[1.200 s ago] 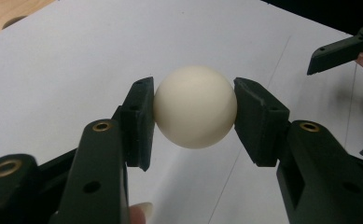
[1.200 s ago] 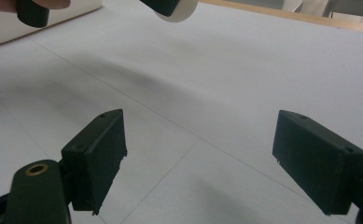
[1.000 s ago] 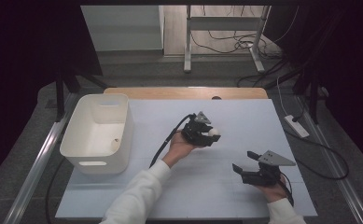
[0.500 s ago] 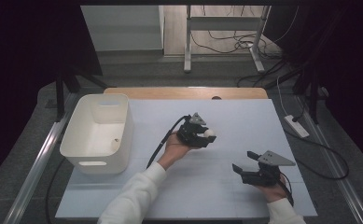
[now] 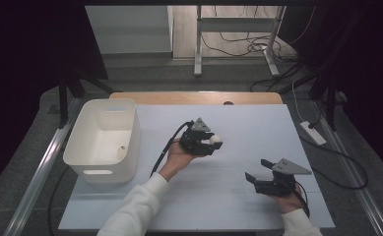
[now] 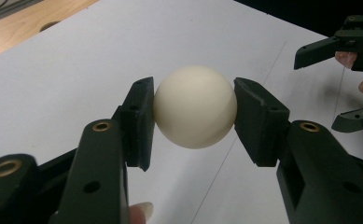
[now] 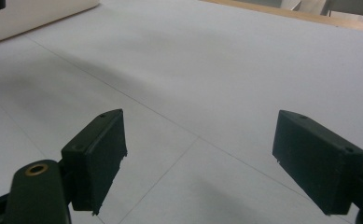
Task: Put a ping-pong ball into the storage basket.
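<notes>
The left gripper (image 6: pixel 193 116) is clamped on the ball (image 6: pixel 195 106), holding it above the table (image 5: pixel 258 123), right of the bin (image 5: pixel 105 140). The right gripper (image 7: pixel 200 163) is spread wide with nothing between its jaws, low over the table's near right area.

We assess this as a laboratory recording station — not a home or shop. A white-topped table (image 5: pixel 258 123) stands on grey flooring, flanked by metal rails (image 5: pixel 36 172); loose cables (image 5: pixel 238 44) and a power strip (image 5: pixel 313 132) lie behind it, beside a desk frame (image 5: pixel 197 44) — dark curtaining (image 5: pixel 31 39) encloses both sides.
</notes>
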